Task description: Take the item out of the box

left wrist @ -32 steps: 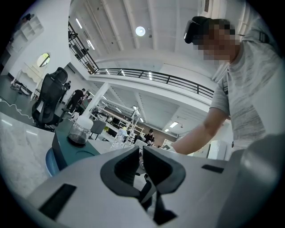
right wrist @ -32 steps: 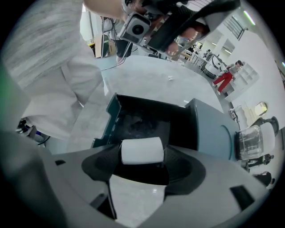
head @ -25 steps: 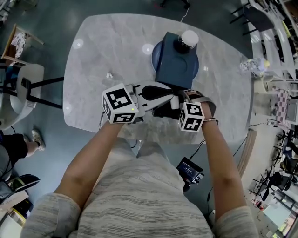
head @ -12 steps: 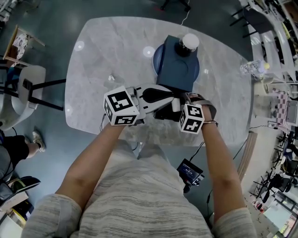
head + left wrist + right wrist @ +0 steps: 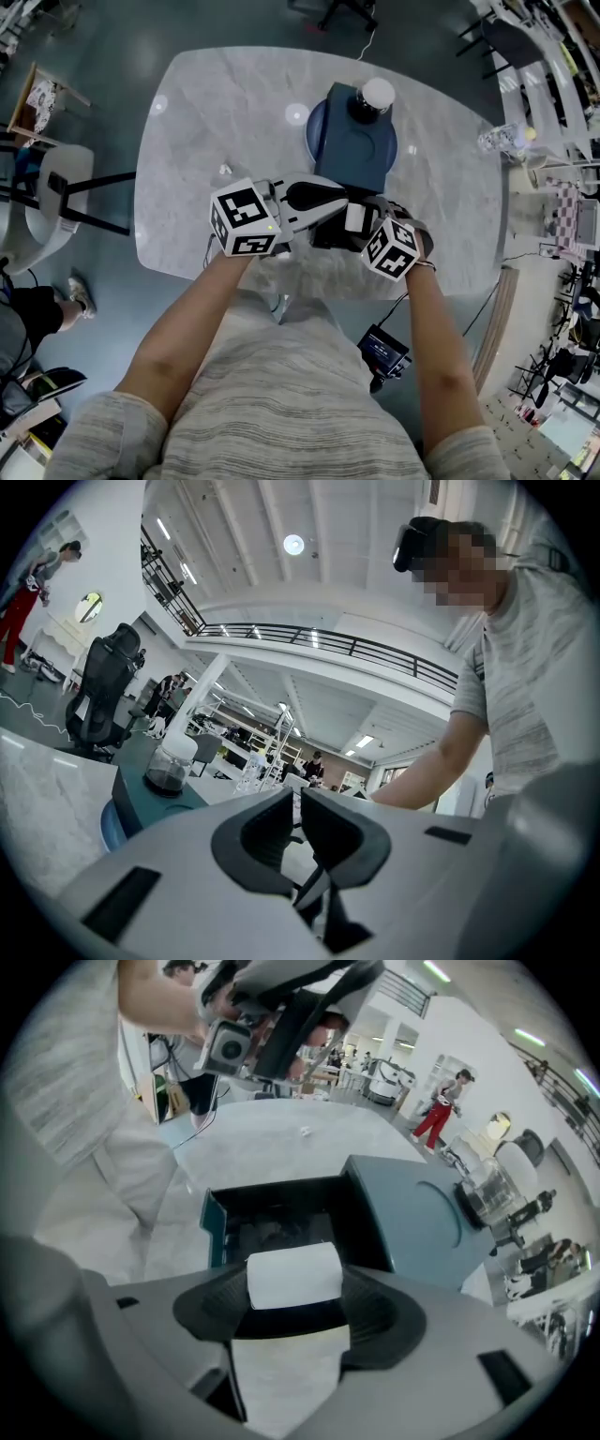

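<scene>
A dark teal box (image 5: 281,1221) stands open on the marble table (image 5: 216,112), its lid (image 5: 417,1213) folded back. My right gripper (image 5: 294,1299) is shut on a white paper-wrapped block (image 5: 292,1274), held just above the box's open front. In the head view the white block (image 5: 356,217) shows between the two grippers, near the table's front edge. My left gripper (image 5: 298,822) reaches in from the left, beside the box, with its jaws shut on nothing. The box's inside is dark, and I cannot make out its contents.
A glass jar with a white cap (image 5: 371,96) stands on the lid (image 5: 361,150). A round blue disc (image 5: 312,127) lies under the lid. A small scrap (image 5: 223,170) lies on the table's left part. A chair (image 5: 42,192) stands at the left.
My right gripper has tilted and drawn back a little toward me, and the white block now shows more fully over the box. The left gripper has barely moved.
</scene>
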A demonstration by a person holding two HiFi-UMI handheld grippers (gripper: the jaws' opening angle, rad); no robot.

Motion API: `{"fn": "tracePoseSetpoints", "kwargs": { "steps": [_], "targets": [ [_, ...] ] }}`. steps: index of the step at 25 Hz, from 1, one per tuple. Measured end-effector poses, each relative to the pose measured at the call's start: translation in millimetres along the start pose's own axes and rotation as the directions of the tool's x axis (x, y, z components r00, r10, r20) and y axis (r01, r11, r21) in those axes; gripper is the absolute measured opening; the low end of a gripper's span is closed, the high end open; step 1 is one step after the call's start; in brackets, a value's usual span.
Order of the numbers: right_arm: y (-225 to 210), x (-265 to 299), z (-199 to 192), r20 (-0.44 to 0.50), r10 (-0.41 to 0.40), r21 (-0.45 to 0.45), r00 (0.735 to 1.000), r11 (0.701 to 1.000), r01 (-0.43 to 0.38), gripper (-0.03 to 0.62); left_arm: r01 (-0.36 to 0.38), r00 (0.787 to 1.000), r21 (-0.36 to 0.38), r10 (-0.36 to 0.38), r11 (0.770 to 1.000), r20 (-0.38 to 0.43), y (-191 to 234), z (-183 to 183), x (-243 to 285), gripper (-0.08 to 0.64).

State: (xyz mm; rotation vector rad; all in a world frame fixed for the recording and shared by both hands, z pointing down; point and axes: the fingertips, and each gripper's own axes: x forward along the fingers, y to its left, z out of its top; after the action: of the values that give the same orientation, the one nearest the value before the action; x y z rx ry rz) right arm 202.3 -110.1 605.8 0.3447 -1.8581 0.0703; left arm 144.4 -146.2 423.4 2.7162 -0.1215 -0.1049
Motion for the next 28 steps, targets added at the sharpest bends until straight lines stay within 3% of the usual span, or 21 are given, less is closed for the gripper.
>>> {"fn": "tracePoseSetpoints", "kwargs": {
  "steps": [4, 9, 14, 19, 25, 28],
  "targets": [
    [-9.2, -18.6, 15.1, 0.132, -0.062, 0.191, 0.989, 0.981, 0.036, 0.314, 0.016, 1.0, 0.006, -0.016, 1.0, -0.004, -0.6, 5.7, 0.9, 0.021],
    [-21.7, -53.2, 37.9, 0.323, -0.208, 0.437, 0.923, 0.898, 0.049, 0.314, 0.037, 0.999, 0.014, -0.037, 0.999, -0.003, -4.6, 12.7, -2.0, 0.021],
    [-29.7, -94.0, 51.6, 0.428, -0.367, 0.608, 0.826, 0.793, 0.038, 0.314, 0.05, 0.999, 0.036, -0.05, 0.998, 0.001, -10.3, 24.9, -5.6, 0.021],
    [-26.7, -135.1, 62.4, 0.485, -0.502, 0.717, 0.716, 0.697, 0.003, 0.314, 0.072, 0.997, 0.061, -0.073, 0.996, 0.007, -21.0, 39.2, -12.2, 0.021],
    [-11.4, -186.4, 86.8, 0.541, -0.621, 0.771, 0.568, 0.635, -0.04, 0.314, 0.139, 0.99, 0.105, -0.141, 0.985, 0.009, -47.0, 60.0, -23.6, 0.021],
    [-1.5, -209.5, 99.7, 0.546, -0.659, 0.777, 0.518, 0.629, -0.019, 0.314, 0.164, 0.986, 0.114, -0.166, 0.98, 0.012, -61.1, 69.0, -27.4, 0.021]
  ]
}}
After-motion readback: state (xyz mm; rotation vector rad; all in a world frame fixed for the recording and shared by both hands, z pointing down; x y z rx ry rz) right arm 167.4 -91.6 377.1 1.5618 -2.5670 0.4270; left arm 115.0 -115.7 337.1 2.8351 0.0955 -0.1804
